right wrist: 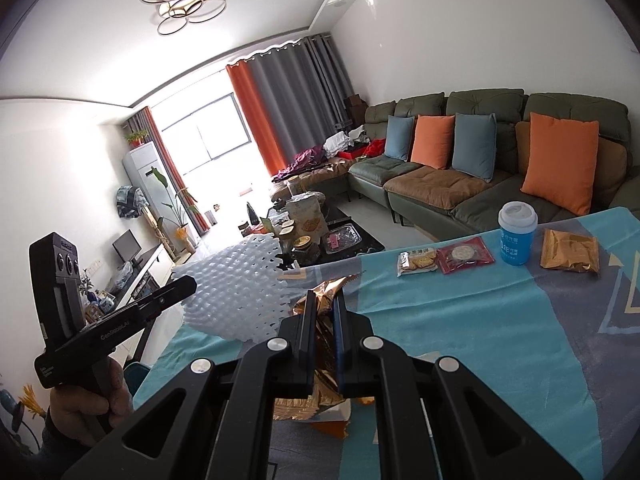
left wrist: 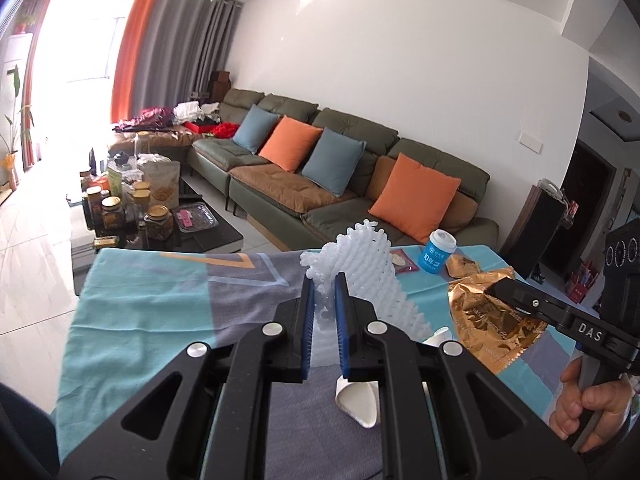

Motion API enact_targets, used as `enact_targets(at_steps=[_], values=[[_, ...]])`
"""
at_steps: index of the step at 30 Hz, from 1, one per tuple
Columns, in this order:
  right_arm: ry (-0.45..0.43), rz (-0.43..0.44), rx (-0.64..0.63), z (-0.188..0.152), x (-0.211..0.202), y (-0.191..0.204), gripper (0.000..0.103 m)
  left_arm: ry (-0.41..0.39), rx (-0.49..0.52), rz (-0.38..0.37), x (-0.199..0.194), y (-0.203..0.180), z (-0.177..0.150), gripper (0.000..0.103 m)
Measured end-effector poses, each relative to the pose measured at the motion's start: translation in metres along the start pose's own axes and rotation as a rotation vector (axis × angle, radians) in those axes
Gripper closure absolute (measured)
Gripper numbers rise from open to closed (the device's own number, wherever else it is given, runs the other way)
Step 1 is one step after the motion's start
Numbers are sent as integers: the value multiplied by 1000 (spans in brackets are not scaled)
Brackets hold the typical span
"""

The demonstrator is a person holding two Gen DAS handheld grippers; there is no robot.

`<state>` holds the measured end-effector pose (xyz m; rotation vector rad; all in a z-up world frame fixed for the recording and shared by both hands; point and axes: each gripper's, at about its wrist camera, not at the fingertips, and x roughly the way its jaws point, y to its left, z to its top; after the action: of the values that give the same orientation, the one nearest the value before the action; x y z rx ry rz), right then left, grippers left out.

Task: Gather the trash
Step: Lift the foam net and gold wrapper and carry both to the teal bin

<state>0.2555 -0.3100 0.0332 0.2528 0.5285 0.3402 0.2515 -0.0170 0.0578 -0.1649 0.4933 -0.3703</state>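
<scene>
My left gripper [left wrist: 324, 280] is shut on a white foam net sleeve [left wrist: 368, 268] and holds it above the table; the sleeve also shows in the right wrist view [right wrist: 236, 292]. My right gripper [right wrist: 323, 298] is shut on a crumpled gold foil wrapper [right wrist: 320, 364], also seen in the left wrist view [left wrist: 484, 320]. Farther on the table lie a blue cup with a white lid [right wrist: 517, 236], a gold snack packet [right wrist: 570, 255], a red packet [right wrist: 464, 255] and a biscuit packet [right wrist: 417, 262]. A white torn piece [left wrist: 360, 400] lies under the left gripper.
The table has a teal and grey patterned cloth [left wrist: 160, 320]. Behind it stand a green sofa with orange and blue cushions [left wrist: 340, 168] and a dark coffee table crowded with jars [left wrist: 132, 216]. A dark speaker cabinet [left wrist: 540, 224] stands at the right.
</scene>
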Motion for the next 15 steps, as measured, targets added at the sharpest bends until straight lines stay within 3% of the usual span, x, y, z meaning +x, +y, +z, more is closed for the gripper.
enact_targets(at_steps=[15], values=[[5, 119, -132, -13, -5, 89, 97, -109, -44, 158, -156, 28, -41, 93]])
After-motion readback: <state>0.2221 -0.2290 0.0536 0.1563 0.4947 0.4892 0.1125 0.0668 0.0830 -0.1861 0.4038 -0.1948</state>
